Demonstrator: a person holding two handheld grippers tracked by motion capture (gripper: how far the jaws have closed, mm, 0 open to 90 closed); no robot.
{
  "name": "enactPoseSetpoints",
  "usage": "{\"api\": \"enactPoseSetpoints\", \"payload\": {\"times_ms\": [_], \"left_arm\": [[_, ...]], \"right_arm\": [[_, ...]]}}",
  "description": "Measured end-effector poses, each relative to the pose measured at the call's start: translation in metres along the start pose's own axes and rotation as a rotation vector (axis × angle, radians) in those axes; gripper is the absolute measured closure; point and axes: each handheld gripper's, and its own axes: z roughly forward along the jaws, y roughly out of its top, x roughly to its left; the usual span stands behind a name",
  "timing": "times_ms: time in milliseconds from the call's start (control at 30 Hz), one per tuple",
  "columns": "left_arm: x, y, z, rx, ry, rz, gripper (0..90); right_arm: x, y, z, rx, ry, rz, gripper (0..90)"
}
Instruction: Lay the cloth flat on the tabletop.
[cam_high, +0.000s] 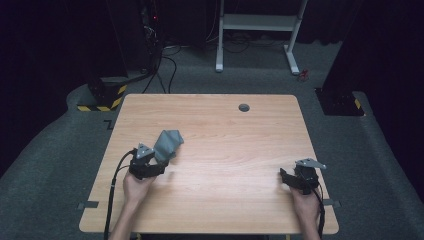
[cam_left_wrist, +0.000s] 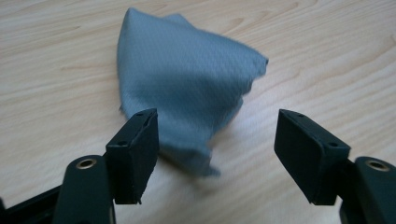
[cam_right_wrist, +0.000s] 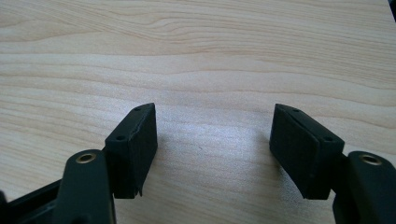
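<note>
We see the left hand-held gripper (cam_left_wrist: 215, 149) with its jaws spread wide, pinching nothing, right at the near edge of a crumpled grey cloth (cam_left_wrist: 187, 88) that lies on the worktop (cam_high: 225, 130), left of centre. Our right hand-held gripper (cam_right_wrist: 212, 149) is also spread, over bare wood near the right edge.

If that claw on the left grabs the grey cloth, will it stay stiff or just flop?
Probably flop: the grey cloth is bunched into soft folds with a frayed, wavy edge. It looks thin, so likely light. Pushed, it would probably crumple or drag on the table, not roll. The left claw stands open before it.
</note>
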Motion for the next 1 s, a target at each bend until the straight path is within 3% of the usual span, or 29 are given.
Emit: {"api": "enactPoseSetpoints", "payload": {"times_ms": [333,500,533,567,667,700,767,1000], "left_arm": [[0.009,0.017,0.035,0.057,0.070,-0.048,33.0],[0.012,0.019,0.040,0.051,0.086,-0.062,39.2],[0.013,0.020,0.042,0.066,0.079,-0.060,42.4],[0.013,0.019,0.045,0.087,0.070,-0.048,52.9],[0.014,0.018,0.046,0.094,0.079,-0.036,60.6],[0.017,0.019,0.046,0.092,0.073,-0.049,70.1],[0.018,0.018,0.046,0.090,0.057,-0.049,80.4],[0.015,0.018,0.042,0.055,0.014,-0.032,85.1]], "right_arm": [[0.000,0.000,0.000,0.000,0.000,-0.001,31.9],[0.000,0.000,0.000,0.000,0.001,0.000,31.8],[0.000,0.000,0.000,0.000,0.001,-0.001,31.8],[0.000,0.000,0.000,0.000,0.001,0.000,31.8],[0.000,0.000,0.000,0.000,0.001,-0.001,31.8],[0.000,0.000,0.000,0.000,0.001,-0.001,31.9],[0.000,0.000,0.000,0.000,0.001,0.000,31.8],[0.000,0.000,0.000,0.000,0.001,-0.001,31.8]]}}
